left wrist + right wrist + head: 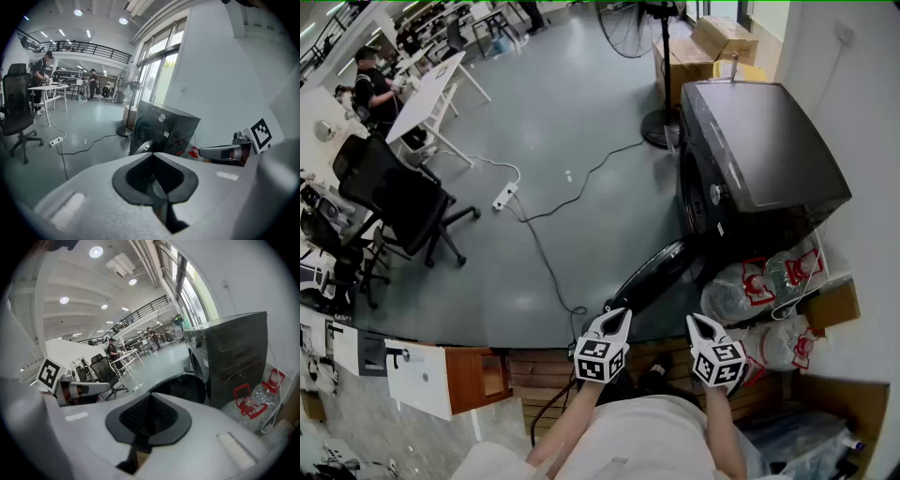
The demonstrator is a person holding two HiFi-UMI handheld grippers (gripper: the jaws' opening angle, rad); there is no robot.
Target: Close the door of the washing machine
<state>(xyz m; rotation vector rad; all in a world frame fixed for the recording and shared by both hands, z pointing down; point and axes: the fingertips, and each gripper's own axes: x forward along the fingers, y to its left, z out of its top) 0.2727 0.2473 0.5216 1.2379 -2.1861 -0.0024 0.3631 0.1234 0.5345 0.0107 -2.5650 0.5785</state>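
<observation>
A dark washing machine (759, 164) stands against the right wall. Its round door (652, 275) hangs wide open, swung out toward me over the floor. My left gripper (614, 319) and right gripper (704, 323) are both shut and empty, held side by side just short of the door, touching nothing. The left gripper view shows the washing machine (161, 131) ahead and the door (144, 146) edge-on. Looking along the right gripper, the door (185, 387) shows close in front of the machine (232, 357).
Clear plastic bags with red handles (764, 281) lie beside the machine. A standing fan (661, 66) and cardboard boxes (717, 42) are behind it. A power strip (504, 197) and cables cross the floor. An office chair (398, 202) and desks stand left; wooden boards (544, 370) lie underfoot.
</observation>
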